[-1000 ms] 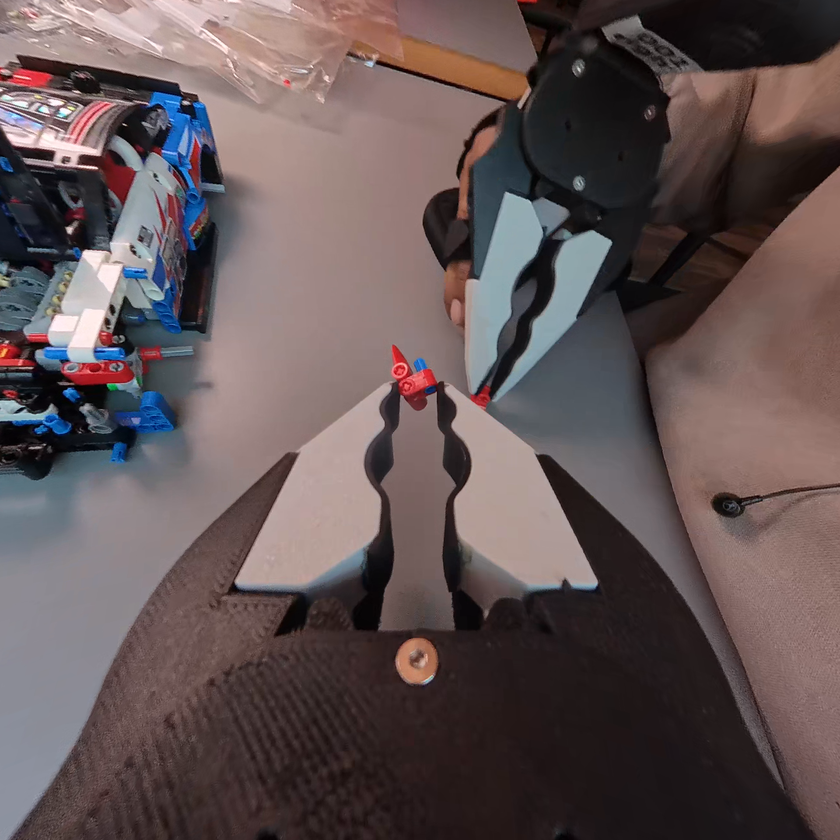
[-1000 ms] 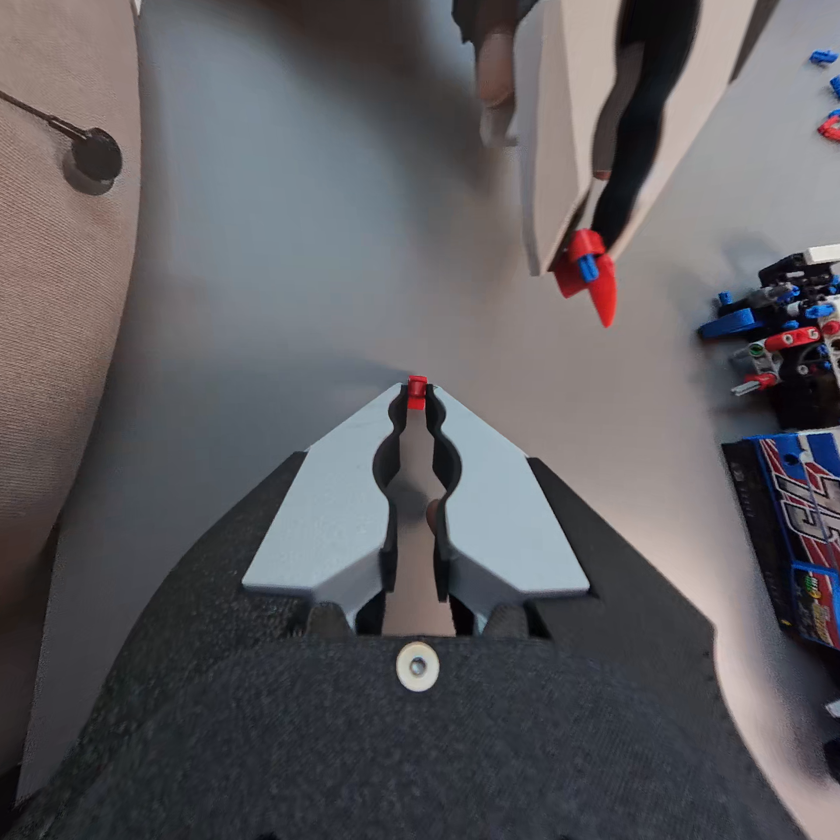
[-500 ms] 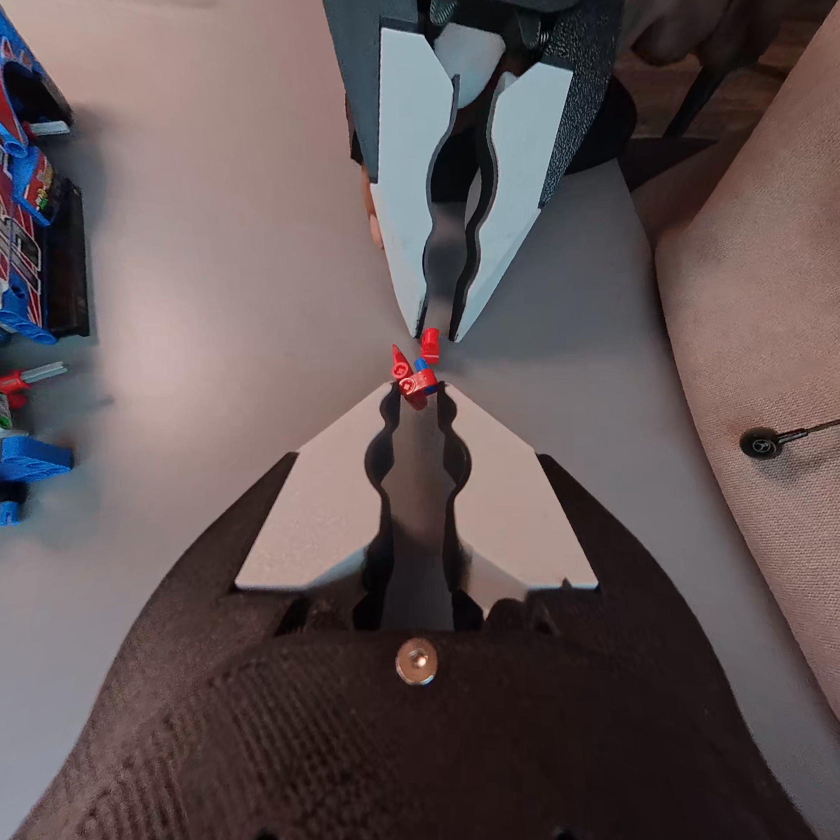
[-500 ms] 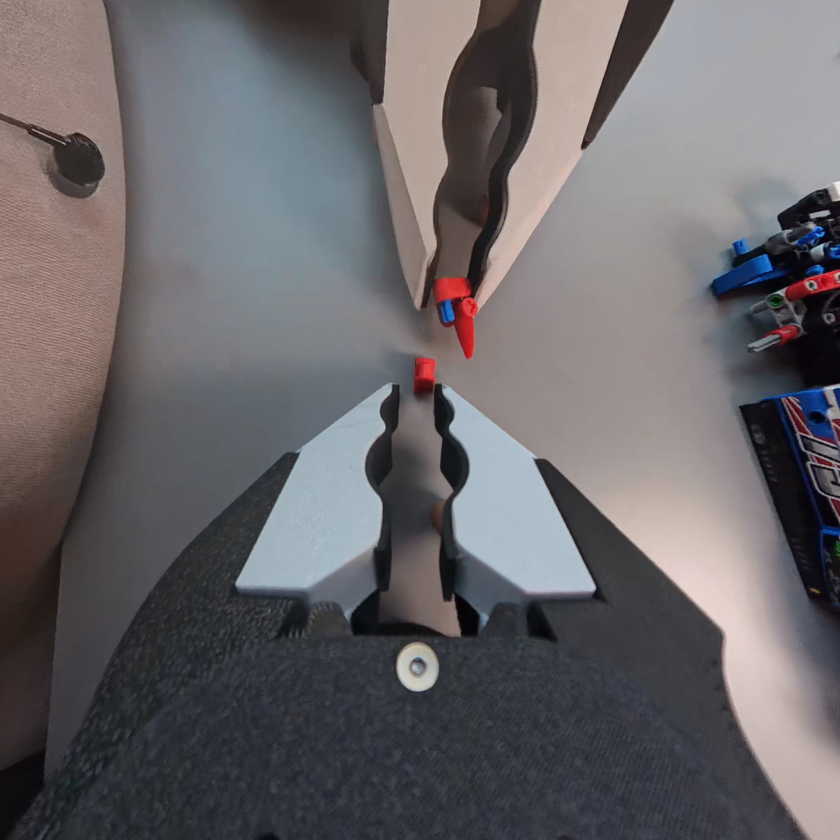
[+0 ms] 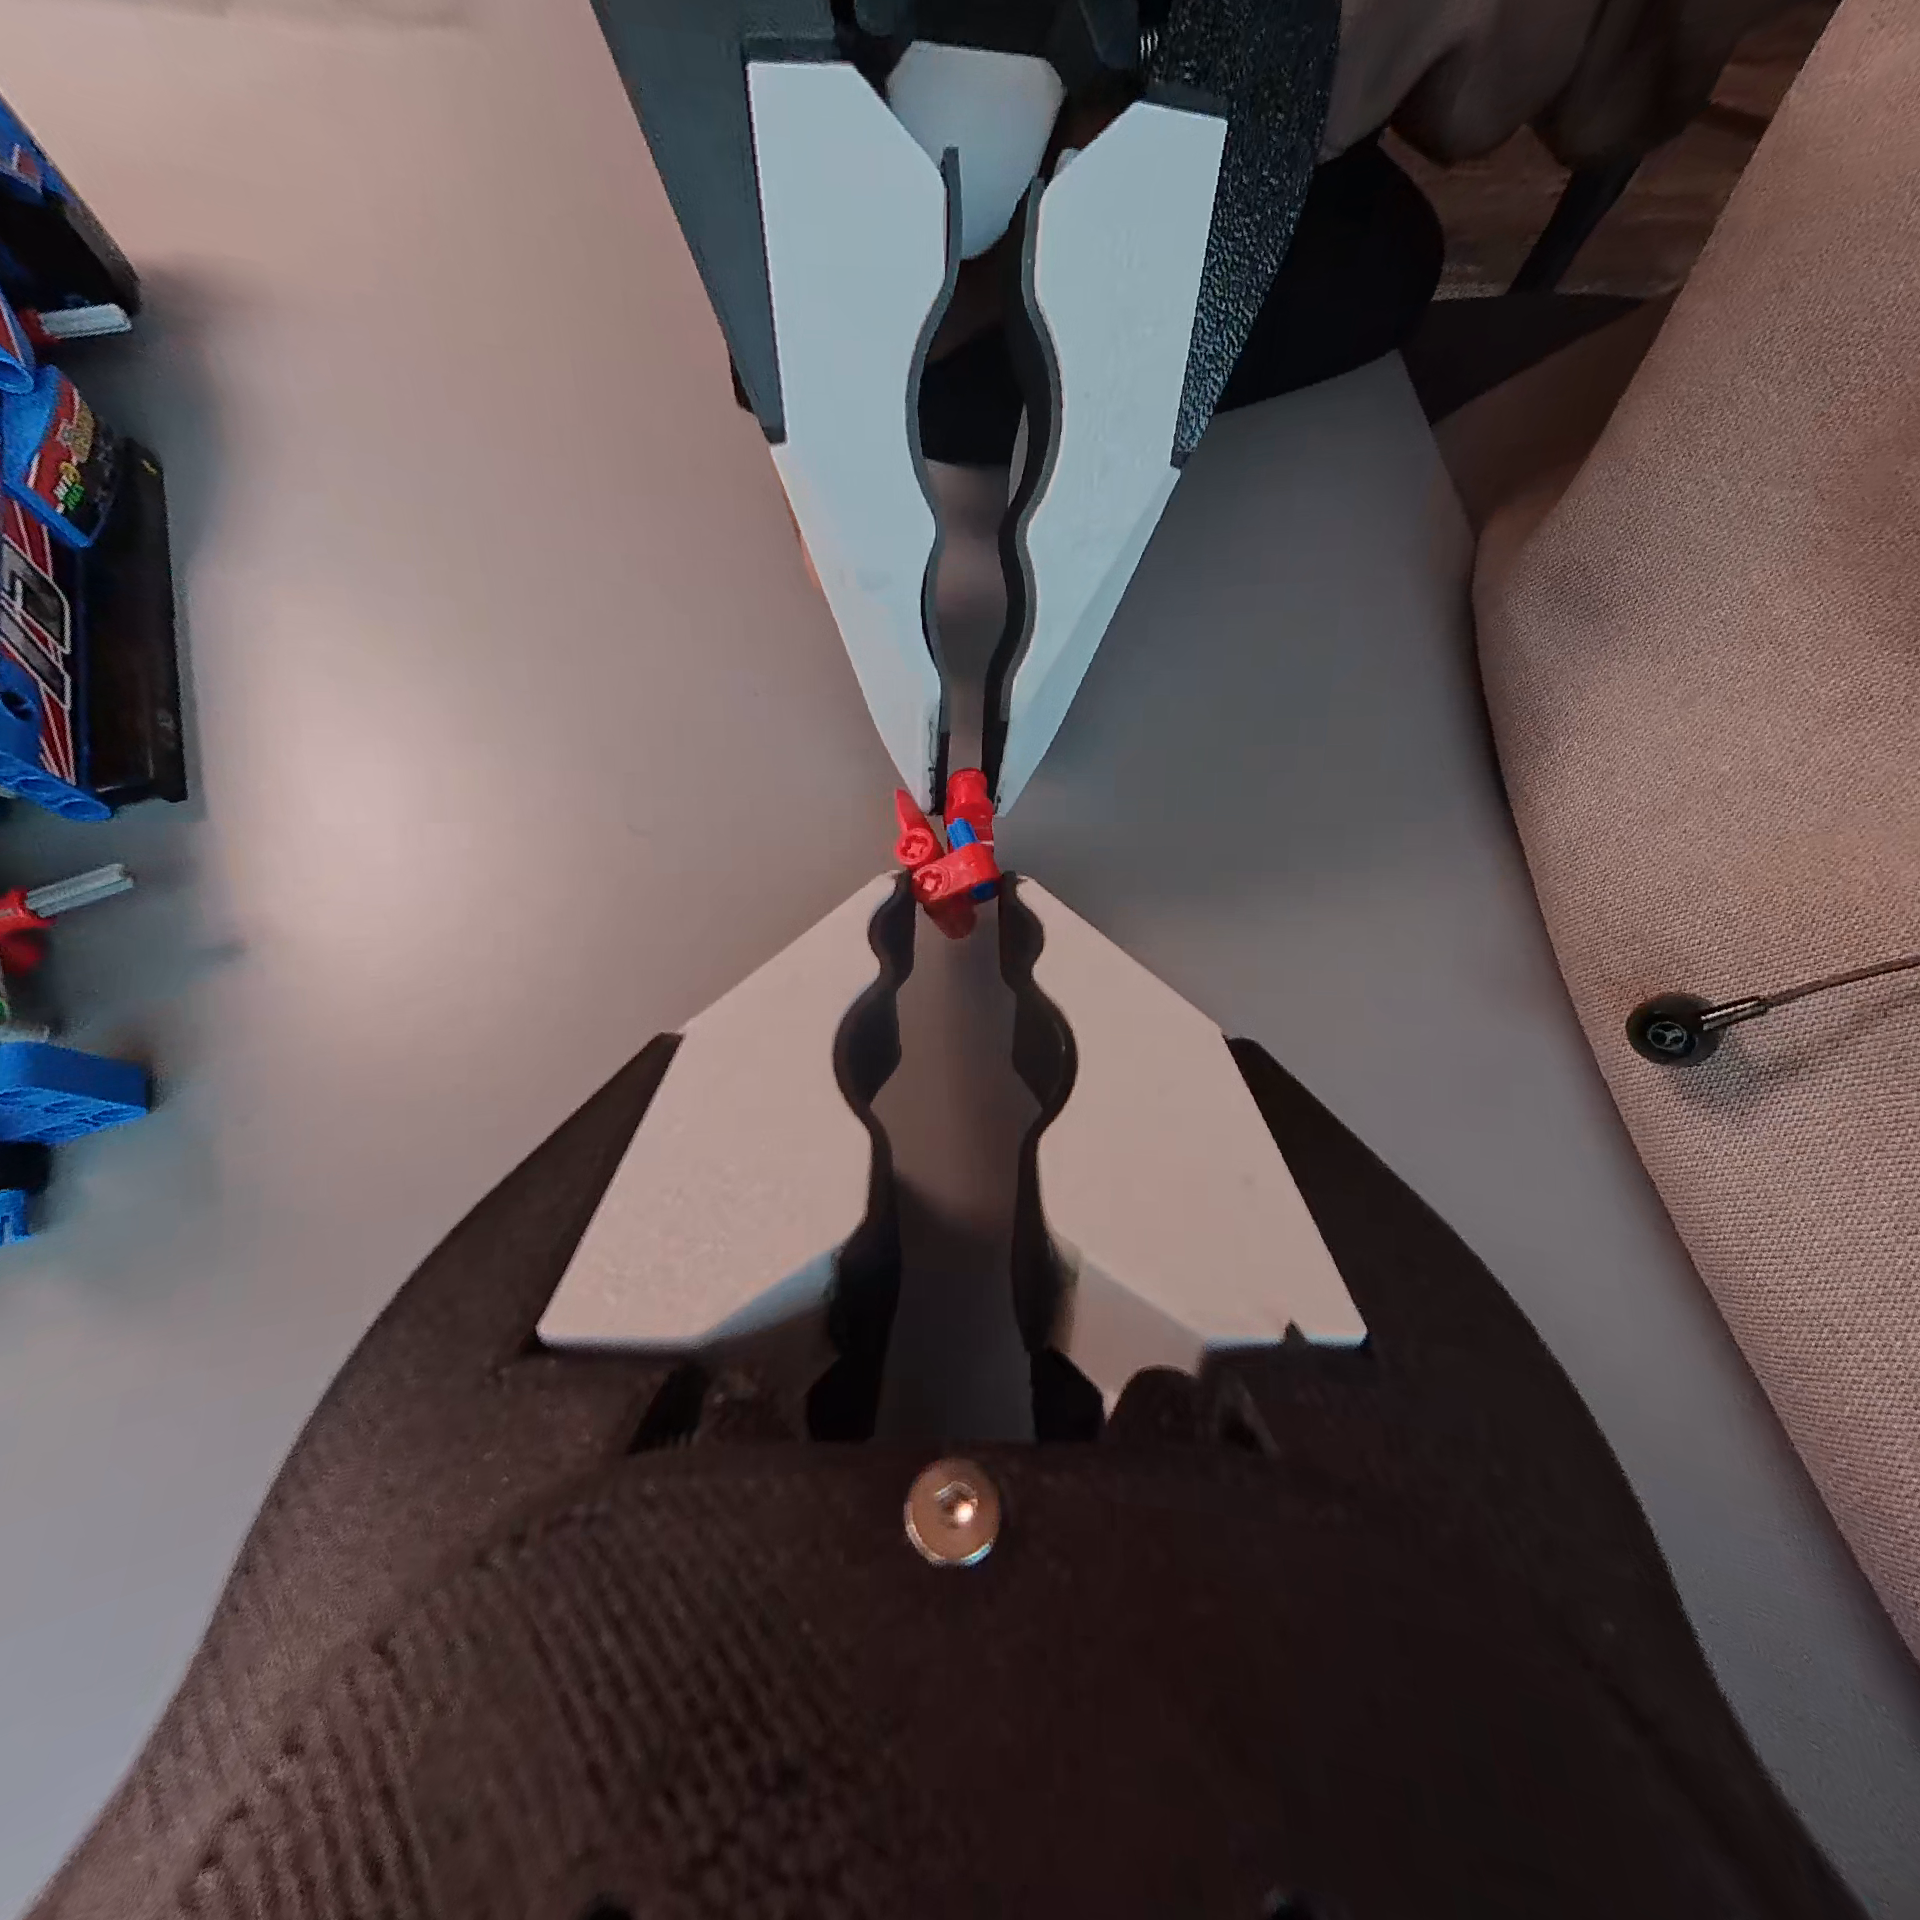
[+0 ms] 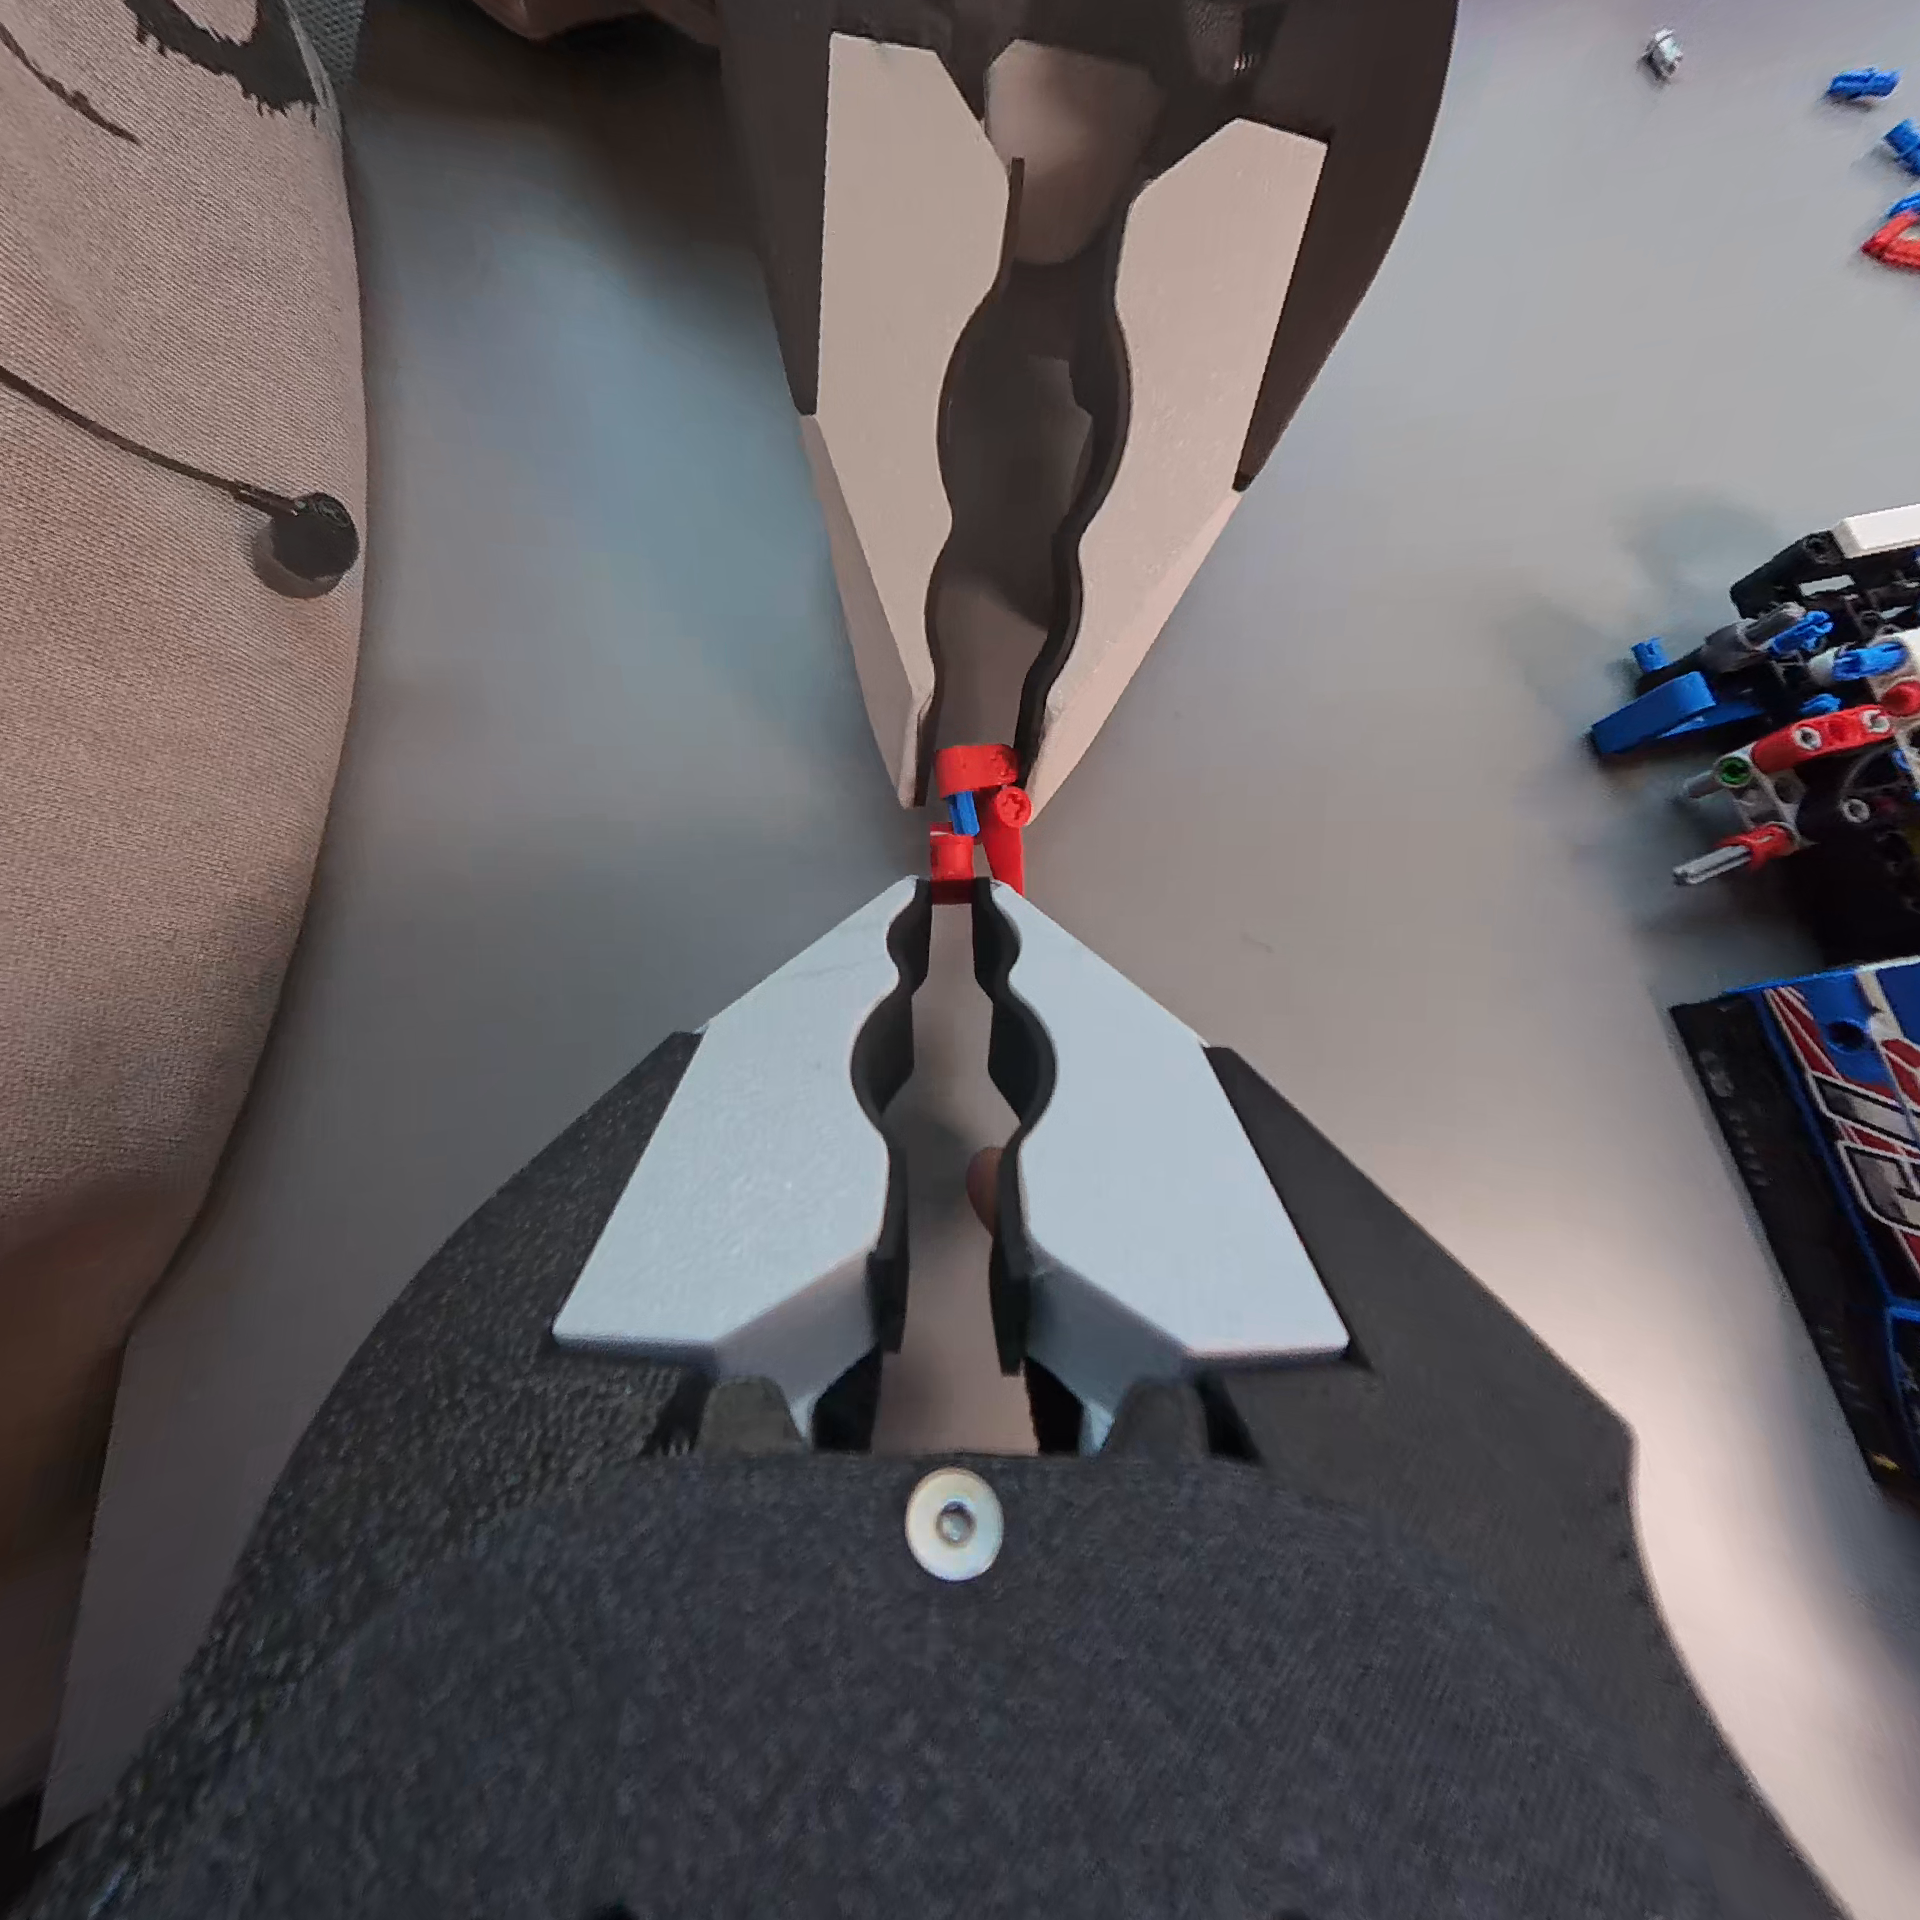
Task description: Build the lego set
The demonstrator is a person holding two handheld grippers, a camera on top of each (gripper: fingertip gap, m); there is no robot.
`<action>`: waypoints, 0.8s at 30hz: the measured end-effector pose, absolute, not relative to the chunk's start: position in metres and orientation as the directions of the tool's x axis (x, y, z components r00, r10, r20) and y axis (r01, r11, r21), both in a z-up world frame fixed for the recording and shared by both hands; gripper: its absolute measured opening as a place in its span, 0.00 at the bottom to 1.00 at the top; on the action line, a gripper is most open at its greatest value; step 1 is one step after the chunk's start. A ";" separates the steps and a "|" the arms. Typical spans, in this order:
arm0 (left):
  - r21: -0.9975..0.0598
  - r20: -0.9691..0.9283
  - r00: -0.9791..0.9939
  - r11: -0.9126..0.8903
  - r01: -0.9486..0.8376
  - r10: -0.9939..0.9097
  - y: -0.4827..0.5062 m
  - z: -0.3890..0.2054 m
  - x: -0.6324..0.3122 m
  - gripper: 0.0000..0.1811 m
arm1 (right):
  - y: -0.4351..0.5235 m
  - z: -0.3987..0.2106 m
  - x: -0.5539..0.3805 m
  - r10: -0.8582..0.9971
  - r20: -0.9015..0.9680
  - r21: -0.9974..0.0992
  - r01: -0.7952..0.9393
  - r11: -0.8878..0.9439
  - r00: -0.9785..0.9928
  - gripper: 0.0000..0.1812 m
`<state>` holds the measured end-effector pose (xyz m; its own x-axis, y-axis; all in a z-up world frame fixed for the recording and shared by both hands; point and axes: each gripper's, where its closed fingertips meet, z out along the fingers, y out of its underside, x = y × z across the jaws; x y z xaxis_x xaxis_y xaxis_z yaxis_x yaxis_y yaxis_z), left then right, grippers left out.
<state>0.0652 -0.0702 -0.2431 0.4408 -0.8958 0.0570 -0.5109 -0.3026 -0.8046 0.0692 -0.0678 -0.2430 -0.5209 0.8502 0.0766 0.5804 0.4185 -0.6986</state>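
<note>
My left gripper [image 5: 951, 885] is shut on a small red Lego assembly [image 5: 938, 879] that carries a blue pin [image 5: 958, 831] and a pointed red piece [image 5: 912, 821]. My right gripper [image 6: 951, 885] is shut on a small red connector [image 6: 950, 860]. The two grippers face each other tip to tip above the grey table [image 5: 468, 727]. The connector sits against the blue pin [image 6: 964, 816]. The right gripper [image 5: 961, 777] shows at the top of the left wrist view, and the left gripper [image 6: 971, 790] at the top of the right wrist view.
A partly built blue, red, white and black Lego car [image 6: 1829, 727] lies to one side and also shows at the left edge of the left wrist view [image 5: 52, 623]. Loose blue and red pieces [image 6: 1891, 187] lie beyond it. A person's beige garment [image 5: 1714, 727] borders the table.
The two grippers have closed the gap between them. The red connector, apart from the assembly half a second ago, now meets the blue pin.
</note>
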 end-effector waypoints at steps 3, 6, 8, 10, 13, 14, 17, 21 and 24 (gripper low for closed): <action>-0.805 0.057 0.441 -0.303 -0.511 -0.896 -0.070 -0.243 0.065 0.08 | -0.068 -0.243 0.069 0.849 0.055 -0.694 0.592 0.411 -0.525 0.03; -0.800 0.066 0.440 -0.310 -0.513 -0.896 -0.071 -0.244 0.065 0.08 | -0.069 -0.244 0.069 0.851 0.024 -0.687 0.610 0.395 -0.524 0.03; -0.799 0.084 0.443 -0.326 -0.505 -0.893 -0.072 -0.243 0.065 0.08 | -0.069 -0.244 0.069 0.850 0.014 -0.680 0.618 0.395 -0.527 0.03; -0.801 0.105 0.444 -0.340 -0.493 -0.890 -0.072 -0.242 0.065 0.08 | -0.069 -0.243 0.070 0.849 0.006 -0.677 0.623 0.392 -0.528 0.03; -0.804 0.117 0.446 -0.349 -0.482 -0.887 -0.072 -0.241 0.065 0.08 | -0.069 -0.242 0.070 0.856 -0.010 -0.680 0.631 0.373 -0.516 0.03; -0.804 0.122 0.447 -0.352 -0.479 -0.886 -0.072 -0.241 0.065 0.08 | -0.069 -0.242 0.070 0.861 -0.017 -0.679 0.638 0.364 -0.509 0.03; -0.799 0.126 0.463 -0.366 -0.477 -0.878 -0.071 -0.241 0.065 0.08 | -0.066 -0.243 0.070 0.885 -0.047 -0.669 0.673 0.316 -0.463 0.03; -0.790 0.116 0.487 -0.377 -0.483 -0.866 -0.068 -0.243 0.065 0.08 | -0.063 -0.246 0.069 0.907 -0.048 -0.650 0.702 0.289 -0.418 0.03; -0.780 0.092 0.512 -0.382 -0.496 -0.854 -0.065 -0.244 0.064 0.08 | -0.059 -0.248 0.067 0.927 -0.055 -0.633 0.731 0.256 -0.372 0.03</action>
